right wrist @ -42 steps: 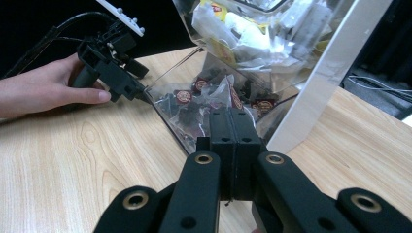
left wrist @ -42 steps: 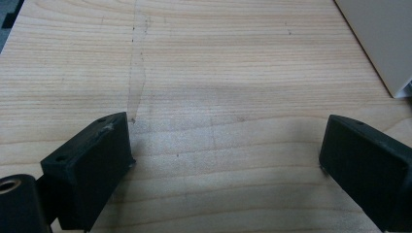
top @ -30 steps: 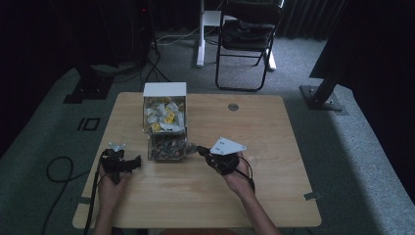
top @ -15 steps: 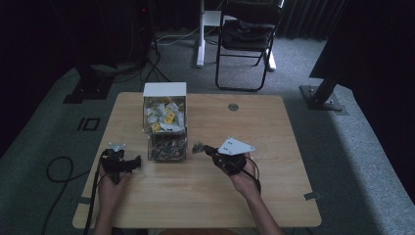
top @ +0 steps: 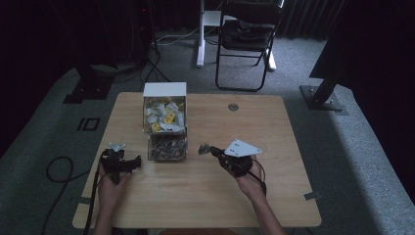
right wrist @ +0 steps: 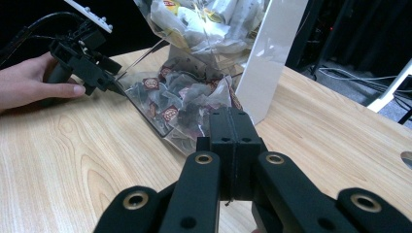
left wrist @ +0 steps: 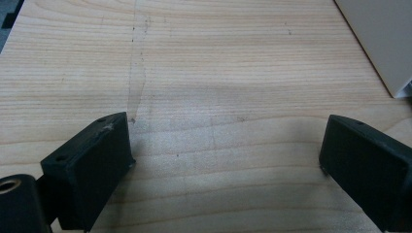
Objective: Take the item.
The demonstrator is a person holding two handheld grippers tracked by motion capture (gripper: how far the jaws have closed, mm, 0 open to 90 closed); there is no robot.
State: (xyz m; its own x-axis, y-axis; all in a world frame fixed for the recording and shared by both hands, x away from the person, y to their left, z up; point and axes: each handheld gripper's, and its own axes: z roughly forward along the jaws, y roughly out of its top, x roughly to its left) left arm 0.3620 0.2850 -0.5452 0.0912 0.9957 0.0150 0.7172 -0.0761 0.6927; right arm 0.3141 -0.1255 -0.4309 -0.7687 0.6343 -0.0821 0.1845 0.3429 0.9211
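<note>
Compared with one second earlier, the right gripper (top: 204, 148) has drawn slightly away from the clear box (top: 166, 132) toward the table's right edge; the left gripper (top: 131, 163) has stayed in place near the left part of the front edge. The right gripper's jaws are pressed together on a small packet (top: 202, 148), lifted just right of the box; in the right gripper view the packet's clear wrapper (right wrist: 180, 141) shows beyond the shut jaws. The left gripper's jaws stand wide apart over bare wood, holding nothing. The box, filled with wrapped packets and backed by a white panel (top: 164, 89), sits left of centre near the far edge. The table (top: 293, 196) is light wood on grey carpet (top: 362, 161); a black folding chair (top: 247, 34) stands beyond it in a dark room.
</note>
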